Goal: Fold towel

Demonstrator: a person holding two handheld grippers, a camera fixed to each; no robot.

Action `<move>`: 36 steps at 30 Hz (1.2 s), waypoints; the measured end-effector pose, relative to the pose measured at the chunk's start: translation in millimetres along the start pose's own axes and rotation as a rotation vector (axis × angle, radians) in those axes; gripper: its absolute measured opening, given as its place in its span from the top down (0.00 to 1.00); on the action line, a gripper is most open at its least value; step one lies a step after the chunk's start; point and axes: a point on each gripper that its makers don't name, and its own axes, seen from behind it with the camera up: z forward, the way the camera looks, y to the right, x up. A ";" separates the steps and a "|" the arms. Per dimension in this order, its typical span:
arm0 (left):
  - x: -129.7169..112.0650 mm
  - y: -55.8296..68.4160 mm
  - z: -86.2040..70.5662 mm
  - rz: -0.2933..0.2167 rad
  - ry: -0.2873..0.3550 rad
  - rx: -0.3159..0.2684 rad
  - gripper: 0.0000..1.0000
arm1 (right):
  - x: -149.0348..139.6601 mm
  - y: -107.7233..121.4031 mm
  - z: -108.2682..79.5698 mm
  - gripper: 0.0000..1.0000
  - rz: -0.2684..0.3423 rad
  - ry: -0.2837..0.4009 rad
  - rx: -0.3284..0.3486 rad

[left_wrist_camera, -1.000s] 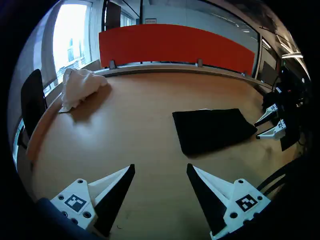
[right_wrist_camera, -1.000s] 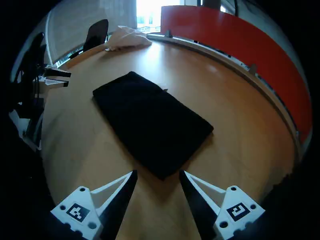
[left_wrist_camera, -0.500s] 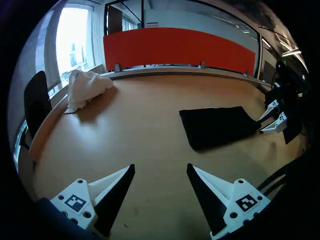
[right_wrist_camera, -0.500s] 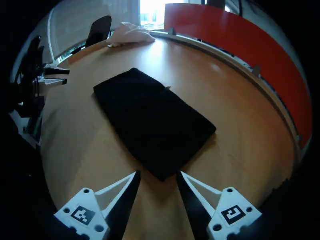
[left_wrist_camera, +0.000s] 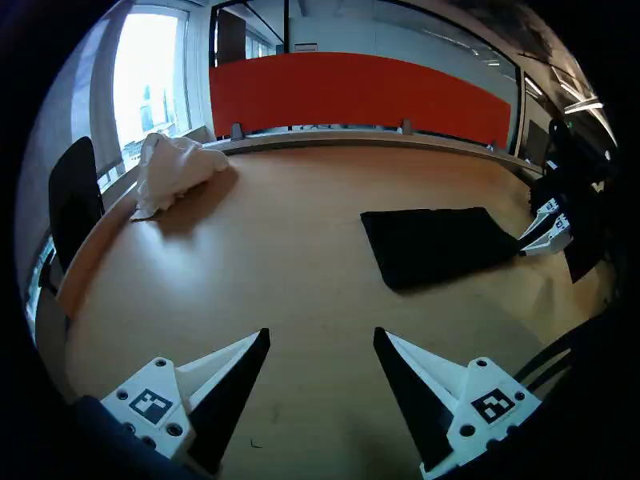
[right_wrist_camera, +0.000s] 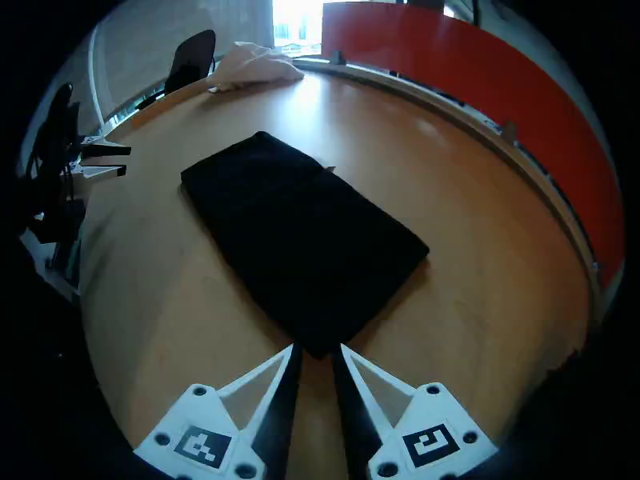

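On the light wooden table point(right_wrist_camera: 480, 264), the black rectangular terry towel point(right_wrist_camera: 304, 232) lies flat. In the right gripper view it runs from its near corner at 6 o'clock up toward 11 o'clock. Our right gripper point(right_wrist_camera: 316, 350) stands narrow, its 2 fingers straddling that corner with a slim gap left; we judge the cloth not yet pinched. Our left gripper point(left_wrist_camera: 320, 332) hangs wide and empty above bare wood, the towel at its 3 o'clock. We expect the towel to be soft, light and limp, sagging from any single hold, so the 2 corners of 1 short edge are where to grip. A crumpled white cloth point(left_wrist_camera: 172, 164) sits at 10 o'clock in the left gripper view.
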 end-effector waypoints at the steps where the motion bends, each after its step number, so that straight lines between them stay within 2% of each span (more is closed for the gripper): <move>1: 0.1 -0.4 -0.4 0.001 0.000 0.000 0.04 | -0.2 -0.2 0.1 0.79 0.002 0.002 0.002; 4: 0.5 -1.3 -1.5 0.003 -0.001 0.000 0.04 | 0.7 0.1 0.0 0.90 0.004 0.010 0.000; 7: 1.0 -1.5 -2.5 0.005 -0.001 0.000 0.04 | 4.2 1.0 -1.4 0.96 0.000 0.024 -0.010; 15: 2.5 -1.2 -3.8 0.002 -0.002 -0.001 0.04 | 20.4 2.4 -14.3 0.97 0.001 0.069 -0.036; 24: 5.8 -0.6 -6.2 0.003 0.001 -0.004 0.04 | 47.5 3.4 -39.4 0.97 0.009 0.136 -0.070; 36: 5.2 1.1 -9.7 0.000 -0.007 -0.013 0.04 | 70.6 11.1 -69.0 0.97 0.005 0.179 -0.113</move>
